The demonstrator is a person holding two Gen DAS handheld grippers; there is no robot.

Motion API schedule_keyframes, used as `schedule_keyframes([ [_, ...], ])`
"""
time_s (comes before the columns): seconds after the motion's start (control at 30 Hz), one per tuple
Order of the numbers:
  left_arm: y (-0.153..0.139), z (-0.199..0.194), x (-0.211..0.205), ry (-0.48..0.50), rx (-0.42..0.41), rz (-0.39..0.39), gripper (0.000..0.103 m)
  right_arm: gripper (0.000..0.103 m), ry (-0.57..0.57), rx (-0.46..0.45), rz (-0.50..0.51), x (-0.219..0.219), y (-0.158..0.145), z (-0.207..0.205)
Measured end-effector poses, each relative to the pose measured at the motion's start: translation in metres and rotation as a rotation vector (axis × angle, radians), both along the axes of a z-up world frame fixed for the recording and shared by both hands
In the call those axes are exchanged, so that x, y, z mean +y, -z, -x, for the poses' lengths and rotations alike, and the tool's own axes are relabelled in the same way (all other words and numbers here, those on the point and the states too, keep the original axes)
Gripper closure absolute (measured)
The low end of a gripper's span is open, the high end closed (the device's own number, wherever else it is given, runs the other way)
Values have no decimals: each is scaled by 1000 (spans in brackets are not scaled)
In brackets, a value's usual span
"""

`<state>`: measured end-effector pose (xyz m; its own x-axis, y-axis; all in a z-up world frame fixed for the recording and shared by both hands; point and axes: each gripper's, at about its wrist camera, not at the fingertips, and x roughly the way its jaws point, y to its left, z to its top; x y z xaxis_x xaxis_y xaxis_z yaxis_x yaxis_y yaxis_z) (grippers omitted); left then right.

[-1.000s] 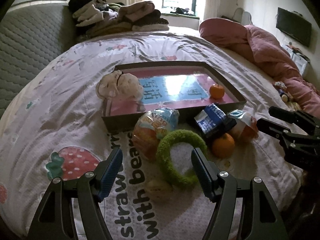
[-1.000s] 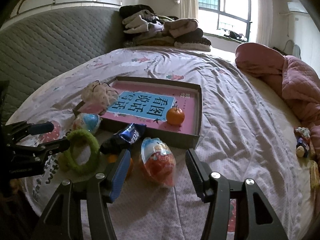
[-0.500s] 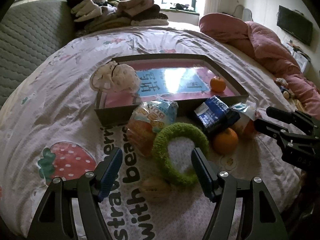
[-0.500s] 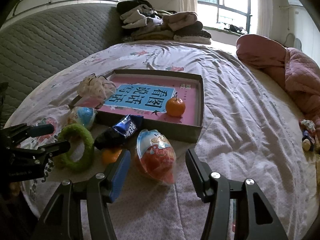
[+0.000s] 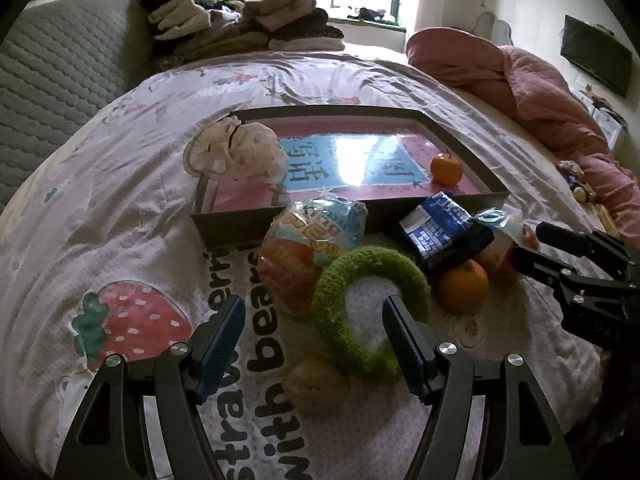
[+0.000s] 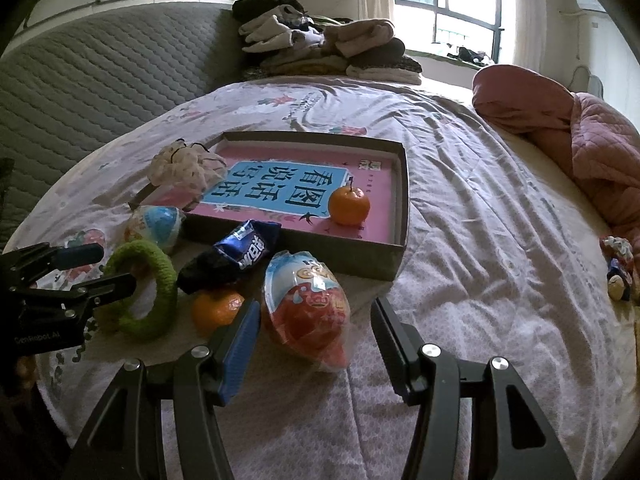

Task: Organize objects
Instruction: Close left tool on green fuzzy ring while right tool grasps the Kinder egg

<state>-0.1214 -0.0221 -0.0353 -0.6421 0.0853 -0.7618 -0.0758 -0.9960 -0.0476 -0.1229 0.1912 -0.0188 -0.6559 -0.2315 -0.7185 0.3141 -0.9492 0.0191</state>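
Left tool wide open, empty, poised over fuzzy green ring on bed. Right tool half open, empty, straddling red-white egg-shaped packet, not gripping. Loose on bed: orange tangerine, blue snack wrapper, blue-orange egg-shaped packet. In shallow cardboard tray: second tangerine, cream scrunchie. Judged: mostly left.

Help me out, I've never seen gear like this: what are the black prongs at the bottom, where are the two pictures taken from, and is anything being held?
Those are two hand-held grippers, each with a camera looking along its fingers. One picture is from the left gripper, the other from the right gripper; both are open and hold nothing. On the bed lie a green fuzzy ring, a blue snack packet, a loose orange and a wrapped red egg-shaped toy. Behind them a shallow box holds another orange.
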Motion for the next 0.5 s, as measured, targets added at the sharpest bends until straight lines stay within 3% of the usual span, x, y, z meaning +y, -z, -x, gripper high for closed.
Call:
schedule_keyframes([
  [0.23, 2, 0, 3, 2, 11, -8, 33, 46, 0, 6, 10, -1, 6, 5],
  [0.3, 3, -1, 4, 1, 17, -13, 37, 46, -7, 10, 11, -2, 8, 5],
  [0.37, 3, 0, 4, 7, 14, -22, 49, 46, -18, 15, 11, -5, 10, 6],
  [0.5, 5, 0, 8, 28, 9, -20, 56, 46, -38, 14, 3, -11, 14, 7],
])
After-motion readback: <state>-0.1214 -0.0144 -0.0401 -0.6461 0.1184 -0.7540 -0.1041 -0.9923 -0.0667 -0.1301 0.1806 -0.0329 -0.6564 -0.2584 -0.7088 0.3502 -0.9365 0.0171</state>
